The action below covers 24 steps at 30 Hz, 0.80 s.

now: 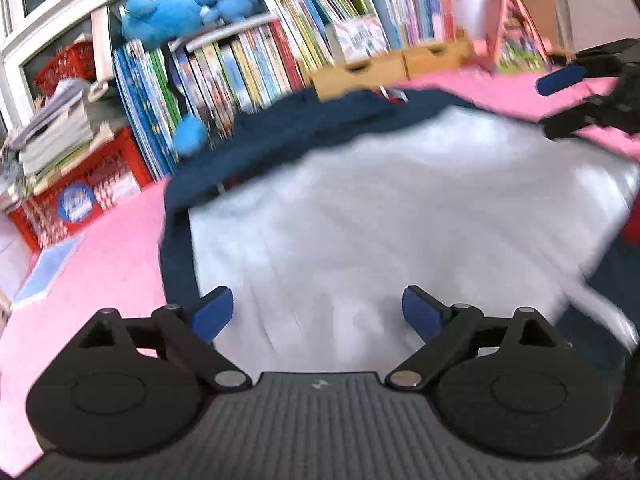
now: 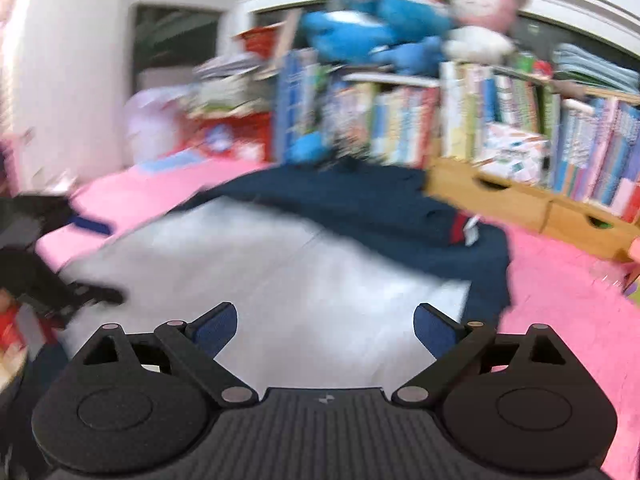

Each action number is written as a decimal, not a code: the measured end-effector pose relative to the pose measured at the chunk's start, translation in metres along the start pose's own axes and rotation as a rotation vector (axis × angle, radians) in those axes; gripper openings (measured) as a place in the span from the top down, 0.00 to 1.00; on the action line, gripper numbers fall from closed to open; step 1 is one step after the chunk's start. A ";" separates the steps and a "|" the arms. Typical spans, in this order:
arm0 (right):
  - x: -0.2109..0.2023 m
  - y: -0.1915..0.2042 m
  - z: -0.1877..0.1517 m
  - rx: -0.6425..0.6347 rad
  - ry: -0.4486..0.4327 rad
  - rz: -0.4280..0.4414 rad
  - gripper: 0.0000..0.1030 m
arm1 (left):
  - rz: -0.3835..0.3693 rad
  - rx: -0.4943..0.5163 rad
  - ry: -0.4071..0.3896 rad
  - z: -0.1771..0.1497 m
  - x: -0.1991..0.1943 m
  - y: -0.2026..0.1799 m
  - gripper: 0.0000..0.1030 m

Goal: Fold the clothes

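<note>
A dark blue garment with a pale grey inner side [image 1: 392,208] lies spread on the pink surface [image 1: 100,264]. Its grey part faces up and the blue collar end lies toward the bookshelf. My left gripper [image 1: 318,312] hovers over the garment's near edge, open, with nothing between its blue pads. The right wrist view shows the same garment [image 2: 280,272], blurred by motion. My right gripper [image 2: 325,328] stands open above the grey cloth, also with nothing in it. Each gripper shows in the other's view: the right gripper [image 1: 576,96] at the far right, the left gripper [image 2: 80,256] at the left edge.
A bookshelf packed with colourful books [image 1: 256,60] runs along the far side, with blue plush toys [image 1: 188,4] on top. Wooden drawers [image 2: 520,196] stand under the books. A red crate with stacked papers [image 1: 80,184] sits at the left. A pink plush [image 2: 484,4] sits on the shelf.
</note>
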State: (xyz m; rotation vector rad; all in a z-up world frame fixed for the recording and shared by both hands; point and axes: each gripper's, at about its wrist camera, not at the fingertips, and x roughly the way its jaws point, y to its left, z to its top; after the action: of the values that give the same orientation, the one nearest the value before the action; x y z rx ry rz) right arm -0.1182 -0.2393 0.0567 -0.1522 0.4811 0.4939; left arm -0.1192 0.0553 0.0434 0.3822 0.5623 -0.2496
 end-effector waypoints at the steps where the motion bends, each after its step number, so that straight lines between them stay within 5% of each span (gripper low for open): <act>1: -0.006 0.007 -0.014 0.025 0.018 0.029 0.07 | 0.004 -0.046 -0.012 -0.006 -0.009 0.001 0.10; 5: -0.035 0.033 -0.059 0.070 0.033 0.039 0.07 | -0.075 -0.226 -0.052 -0.023 -0.047 0.014 0.10; 7: -0.051 0.047 -0.067 0.032 0.005 0.009 0.07 | -0.107 -0.210 -0.087 -0.027 -0.068 0.012 0.08; 13: -0.079 0.074 -0.082 -0.078 -0.001 -0.099 0.05 | -0.019 -0.007 -0.112 -0.047 -0.093 -0.023 0.00; 17: -0.075 0.069 -0.089 -0.066 0.041 -0.224 0.05 | 0.088 -0.057 -0.048 -0.056 -0.076 -0.029 0.00; 24: -0.089 0.046 -0.092 0.033 -0.021 -0.353 0.05 | 0.272 -0.142 0.008 -0.061 -0.061 -0.013 0.00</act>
State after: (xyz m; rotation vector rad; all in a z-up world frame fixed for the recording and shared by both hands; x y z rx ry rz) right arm -0.2468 -0.2592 0.0169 -0.1954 0.4305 0.1420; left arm -0.2020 0.0768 0.0260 0.3176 0.5261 0.0529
